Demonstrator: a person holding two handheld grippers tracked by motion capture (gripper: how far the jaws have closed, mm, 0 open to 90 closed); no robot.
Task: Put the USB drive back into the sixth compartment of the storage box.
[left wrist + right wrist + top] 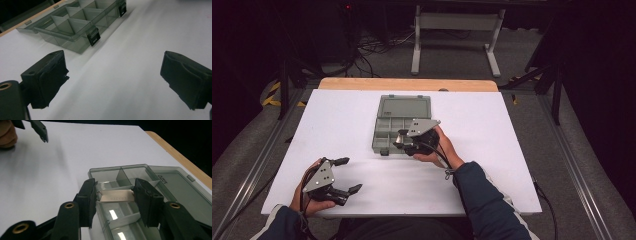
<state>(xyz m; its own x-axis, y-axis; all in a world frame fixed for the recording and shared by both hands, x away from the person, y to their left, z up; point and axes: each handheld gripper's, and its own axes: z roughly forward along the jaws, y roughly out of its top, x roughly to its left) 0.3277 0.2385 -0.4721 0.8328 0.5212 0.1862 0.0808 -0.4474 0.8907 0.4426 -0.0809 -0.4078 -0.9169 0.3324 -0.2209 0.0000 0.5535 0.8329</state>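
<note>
Dark floor with cables and a white frame leg lies beyond the table (492, 130), whose white top has a strip of bare wood along the far edge. Near the middle of that top, a little toward the far edge, sits a grey see-through box (399, 125) with its lid (405, 107) laid open flat toward the far edge and its dividers showing.

Over the box's near right corner hangs the right gripper (401, 141), held in a hand (439, 147) that comes in from the near edge. In the right gripper view its jaws stand about half shut and clamp a small flat metal piece (115, 195) by its two short ends, so the piece spans the gap between the pads like a bridge. Faint raised letters run along it. It hangs just above the box's compartments, near one of the upright dividers, and whether it touches the box I cannot tell.

By the near left corner of the table the left gripper (347, 175) rests in the other hand (307, 200), well apart from the box. Its jaws are spread wide with bare white top between them, and the left gripper view looks past them to the box's black latches (93, 36)
</note>
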